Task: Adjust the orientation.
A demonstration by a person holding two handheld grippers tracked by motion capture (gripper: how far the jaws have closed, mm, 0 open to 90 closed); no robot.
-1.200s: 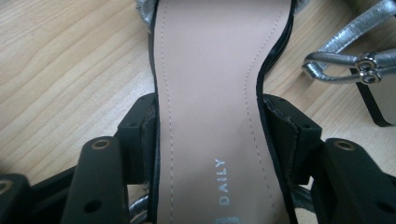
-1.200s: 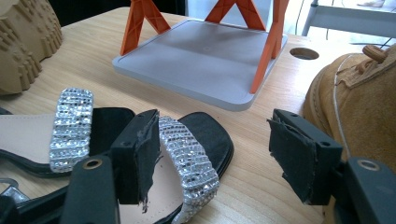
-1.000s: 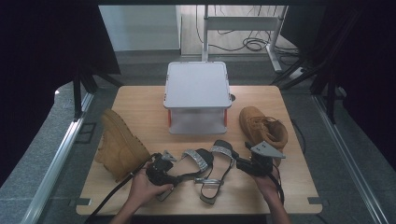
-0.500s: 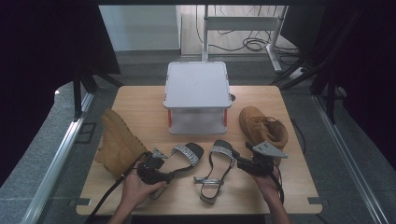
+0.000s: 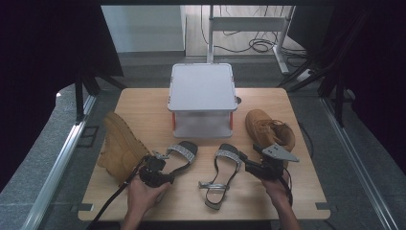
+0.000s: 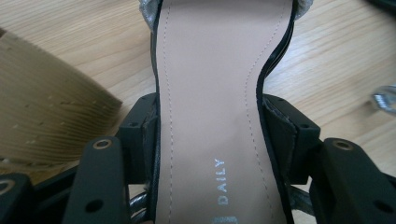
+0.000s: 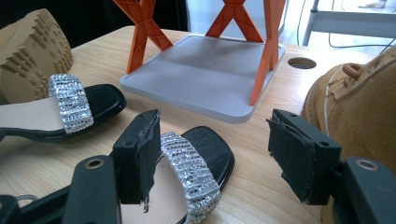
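Note:
Two black sandals with silver glitter straps lie on the wooden table. My left gripper is shut on the left sandal, its pads pressing both edges of the beige insole at the waist. To its right, the right sandal lies with toe pointing away. My right gripper stands open just over that sandal's toe end, its left jaw above the strap and nothing pinched. The left sandal also appears at the left of the right gripper view.
A grey shelf on orange legs stands mid-table behind the sandals. A tan boot lies on its side at the left, close to my left gripper. Another tan boot stands right, beside my right gripper.
My left gripper has carried the left sandal leftward and a little farther up the table, away from the right sandal. The right gripper and right sandal have stayed put.

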